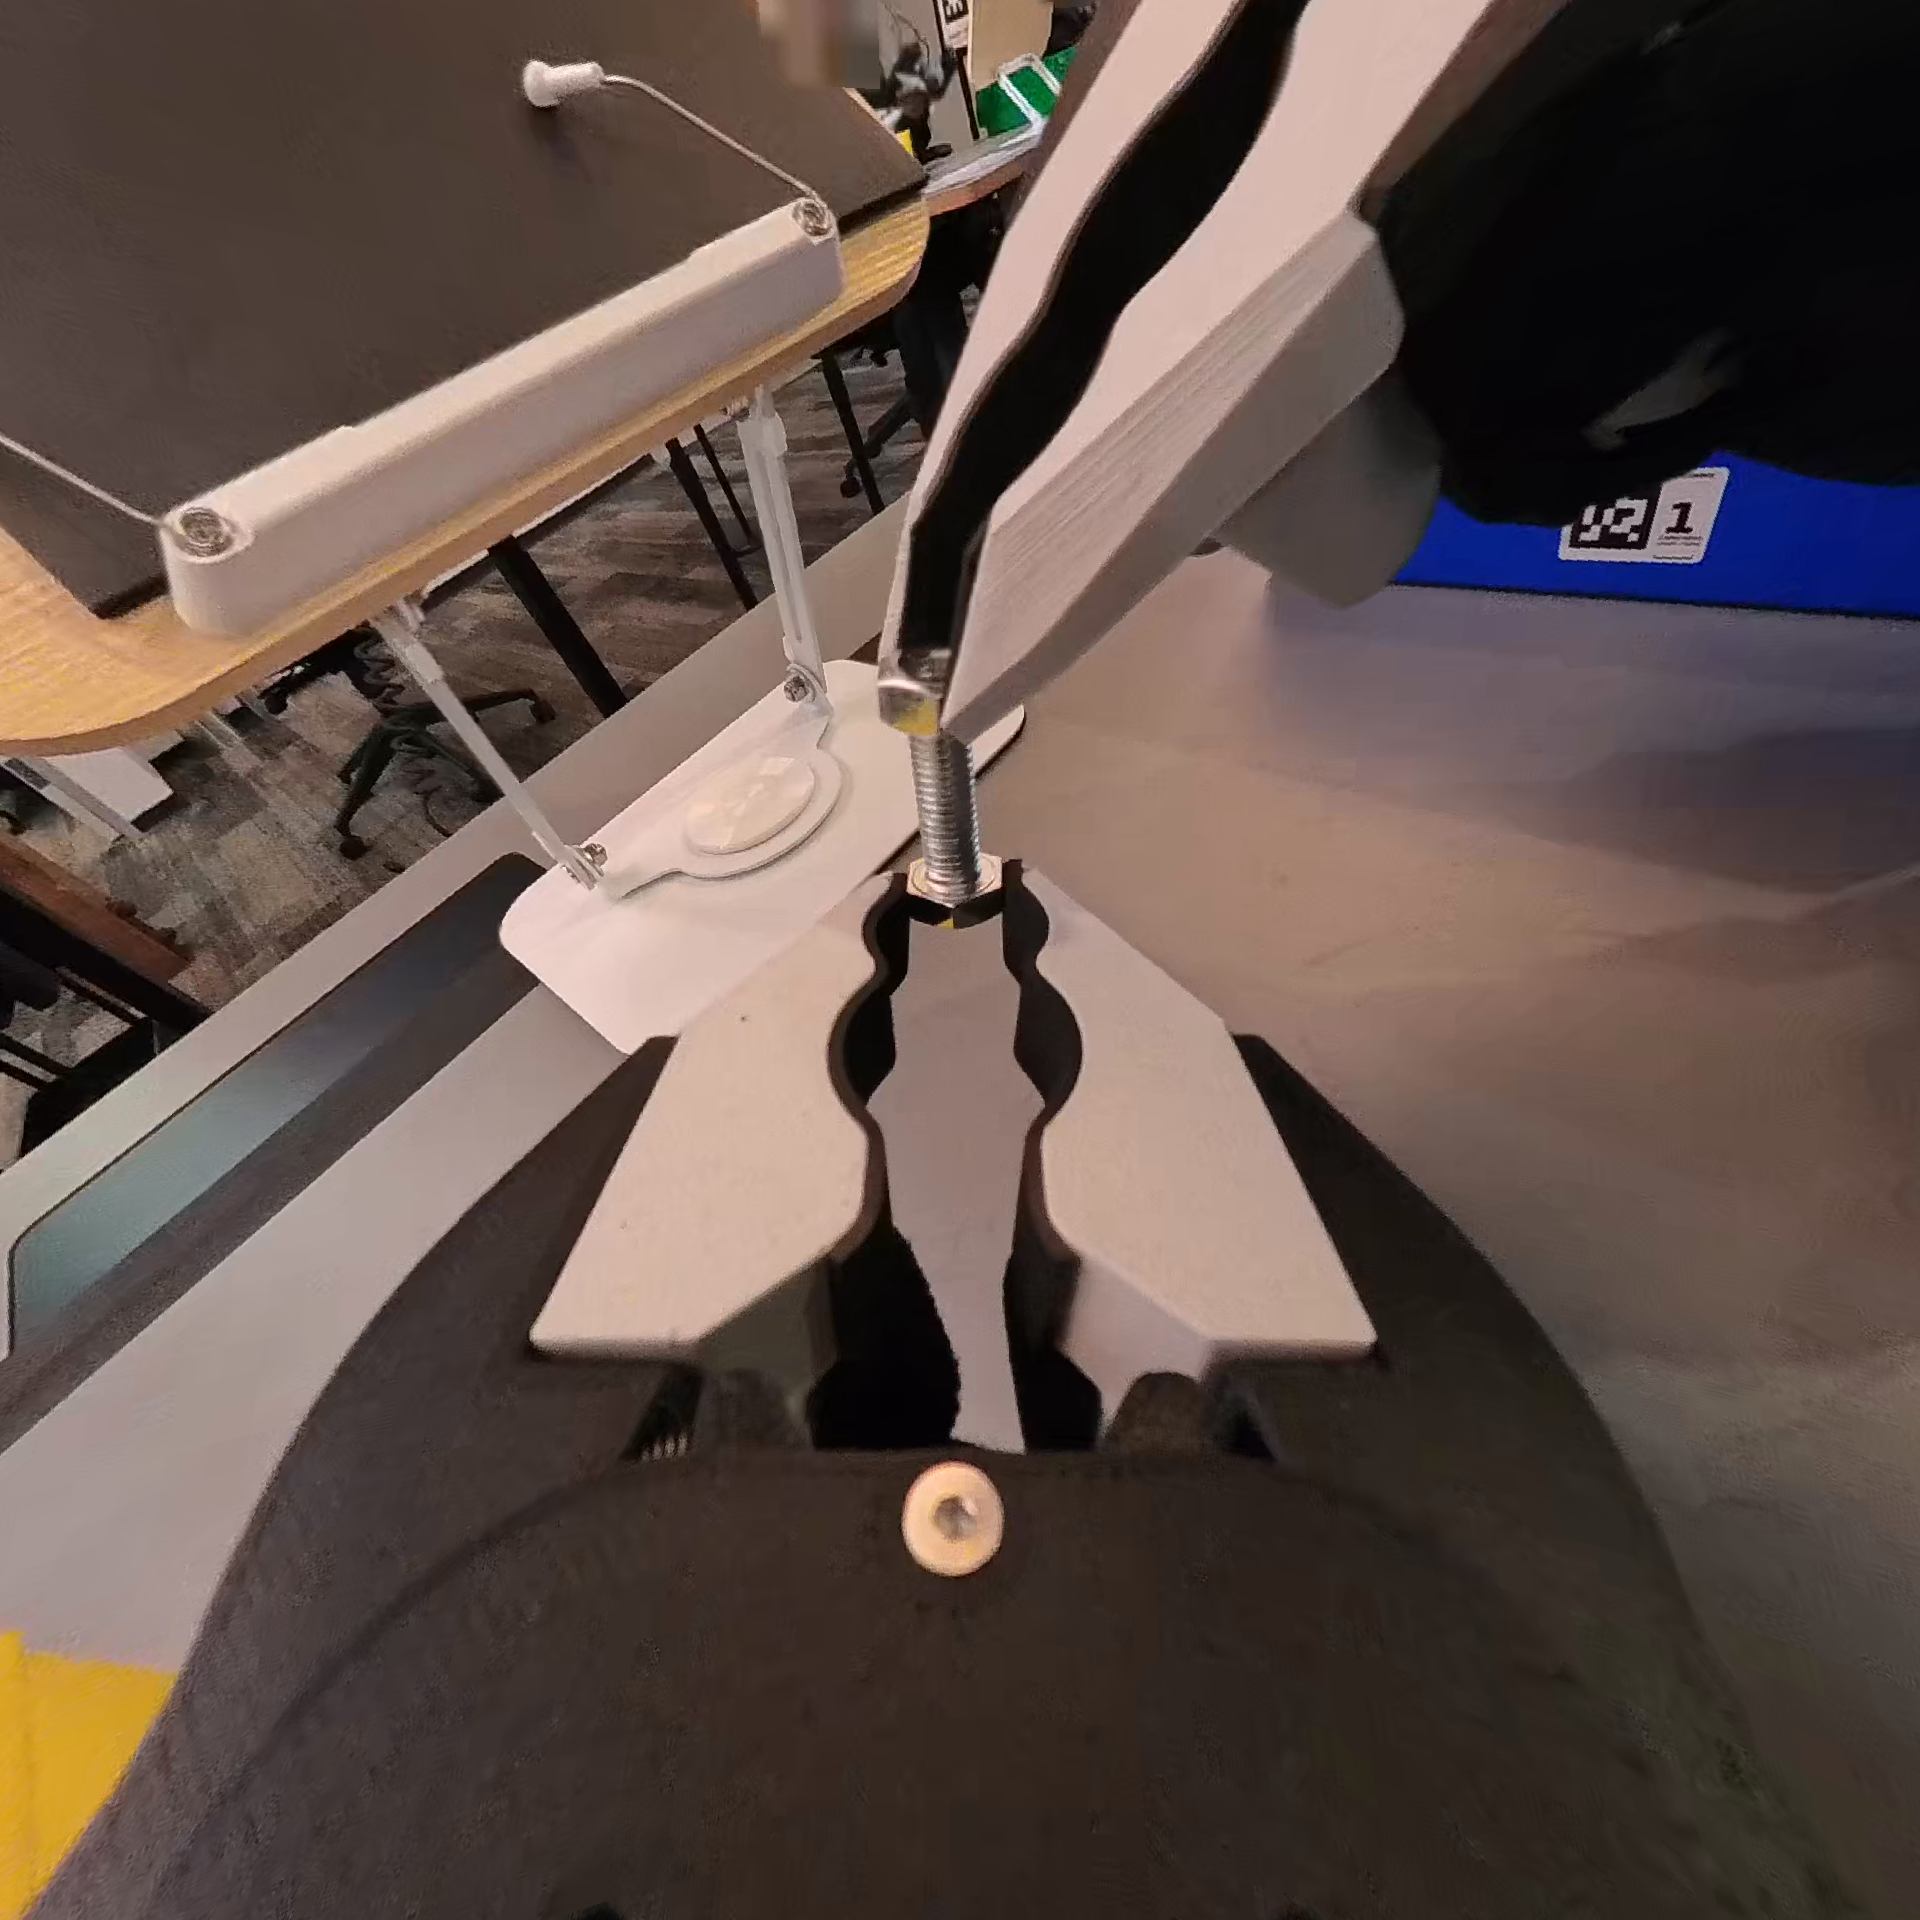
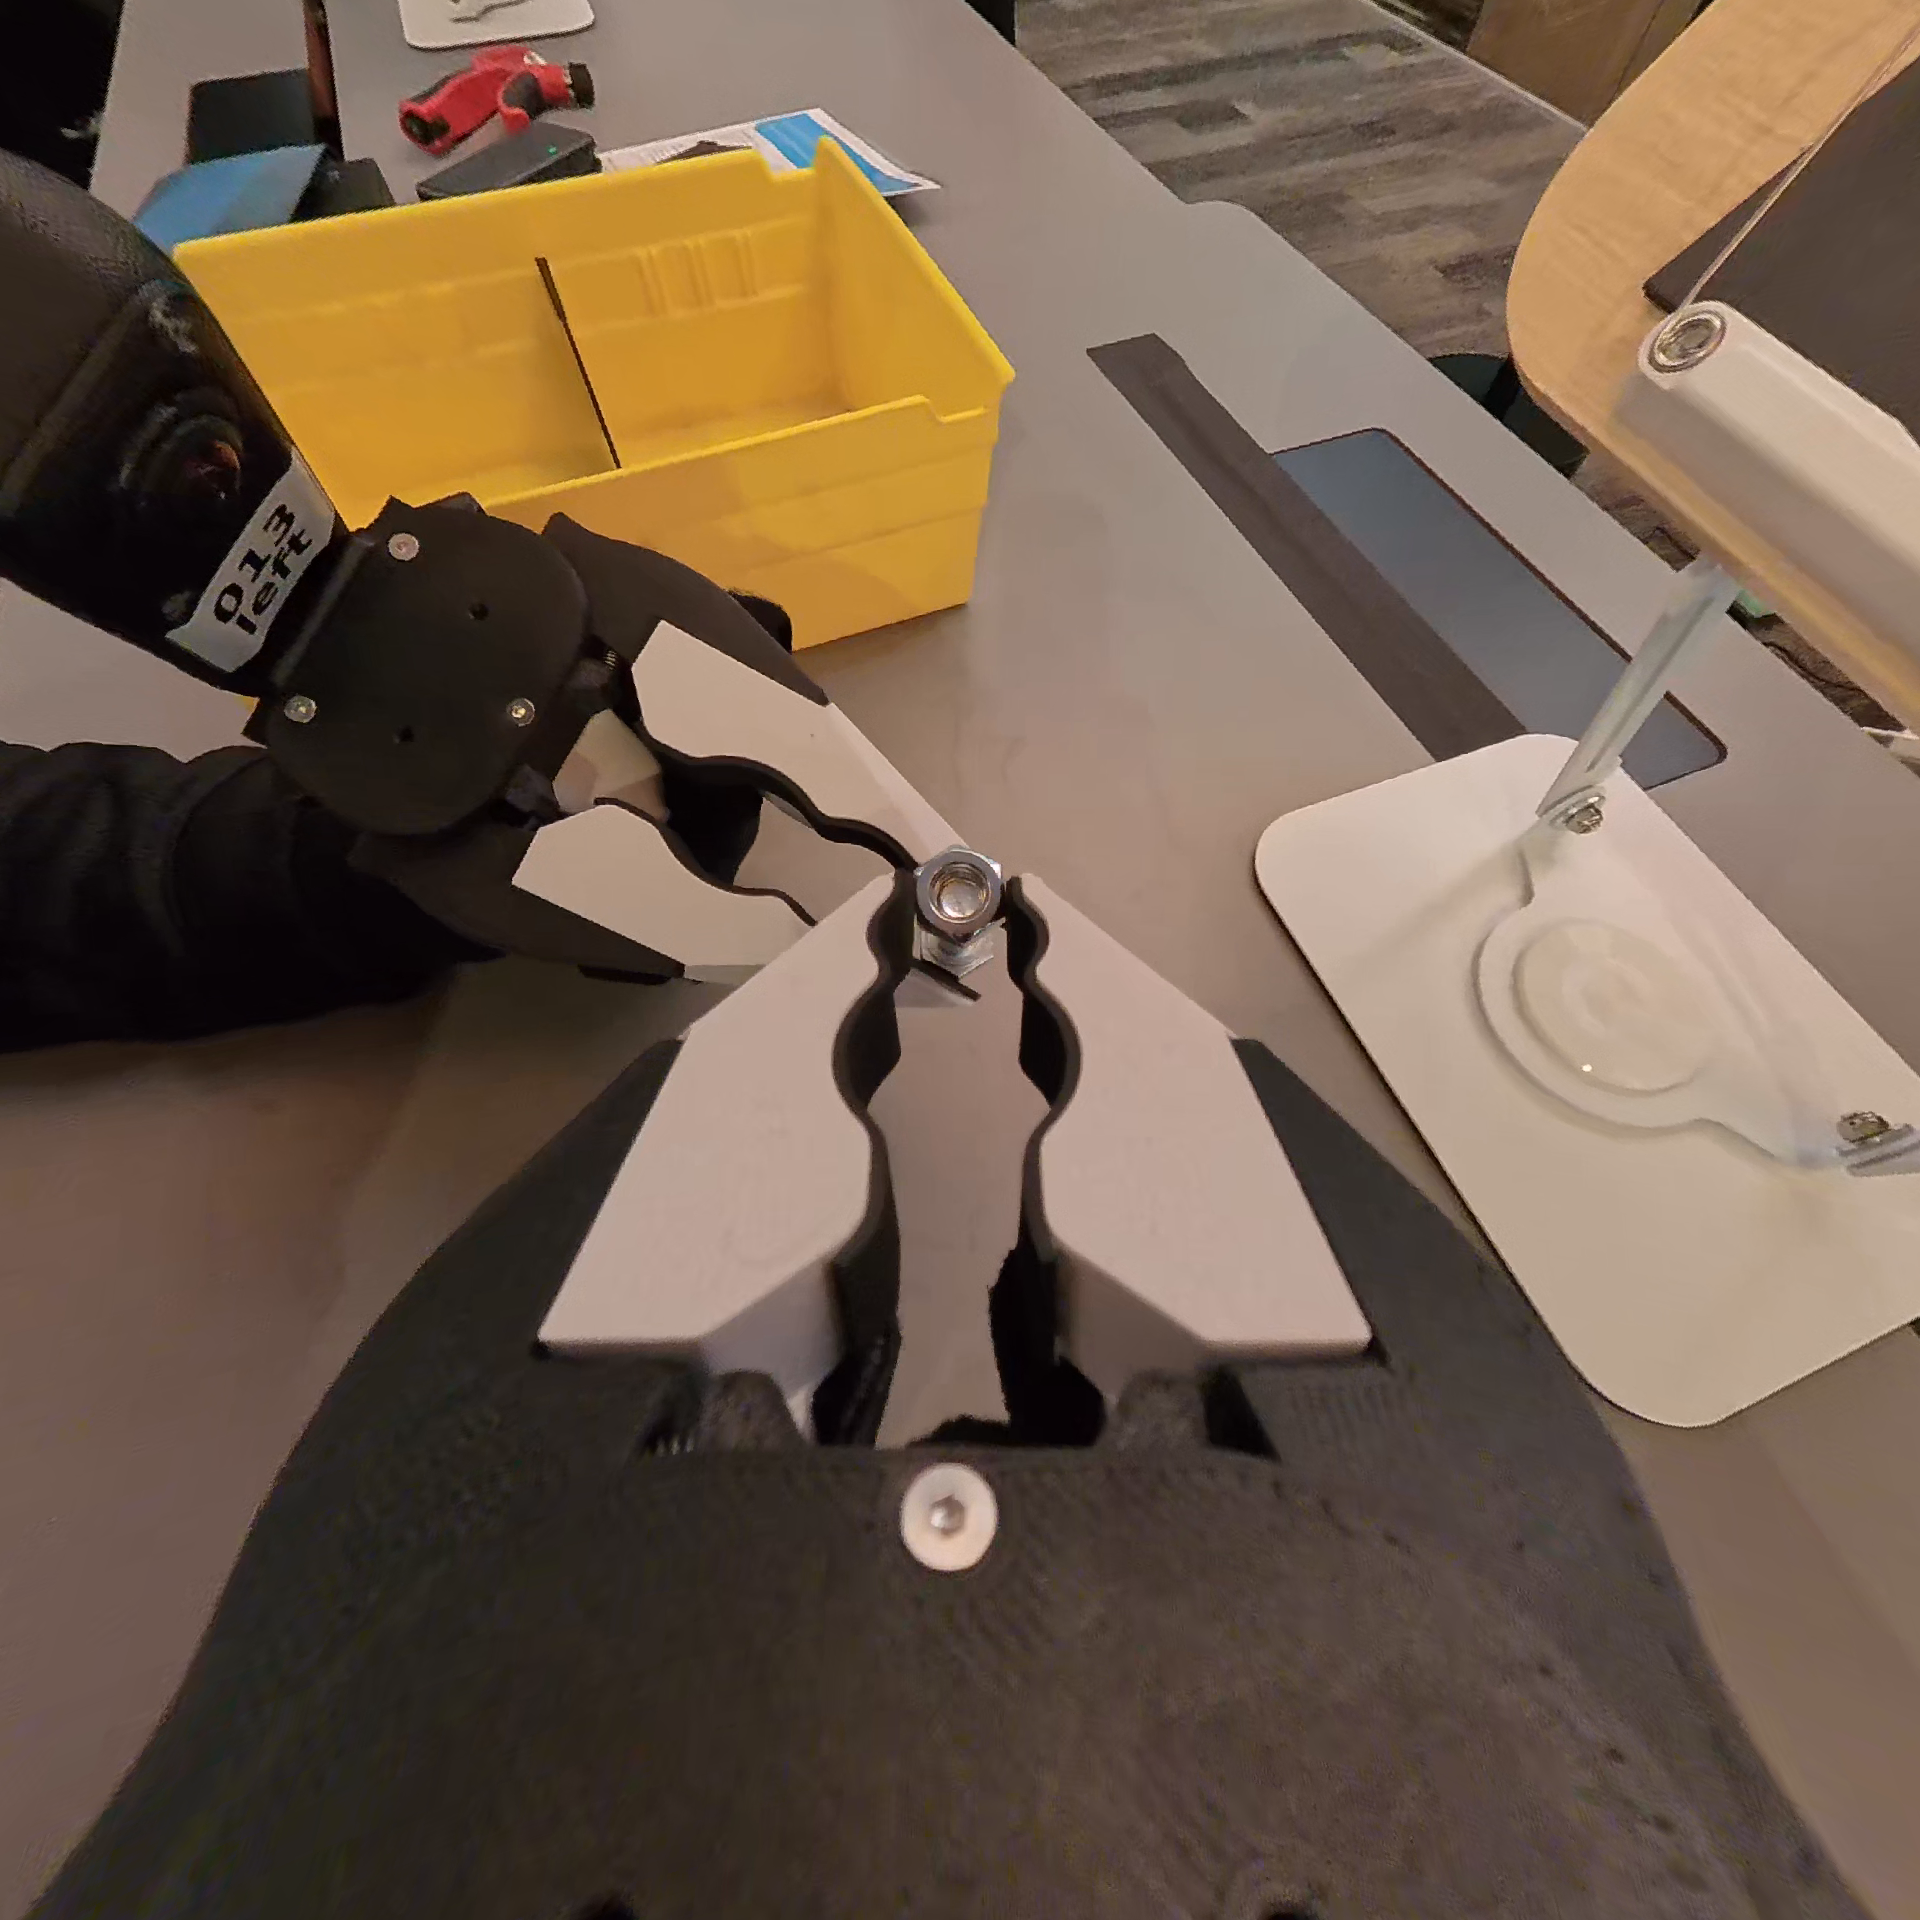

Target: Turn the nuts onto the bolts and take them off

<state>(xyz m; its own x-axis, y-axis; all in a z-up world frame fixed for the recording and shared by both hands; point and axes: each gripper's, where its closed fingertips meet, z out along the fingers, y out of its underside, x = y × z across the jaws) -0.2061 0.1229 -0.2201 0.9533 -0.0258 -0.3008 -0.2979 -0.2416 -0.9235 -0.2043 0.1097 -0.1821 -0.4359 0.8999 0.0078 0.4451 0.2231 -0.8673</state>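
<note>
**Nut and bolt held between both grippers**

My left gripper (image 1: pixel 951 896) was clamped on the nut (image 1: pixel 950 885), its fingertips pinching the flats from both sides. My right gripper (image 2: pixel 956 914) was closed on the head of the bolt (image 1: pixel 937 805), which stood nearly upright in the left wrist view with its threaded shank running down into the nut (so the two were already engaged). In the right wrist view I looked down the bolt's axis at the head, with the left gripper coming in from the left side.

All this was held just above the grey table (image 2: pixel 1143 644). Behind the left gripper sat a yellow bin (image 2: pixel 644 395), and to the right a white stand base (image 2: pixel 1455 1195).
</note>
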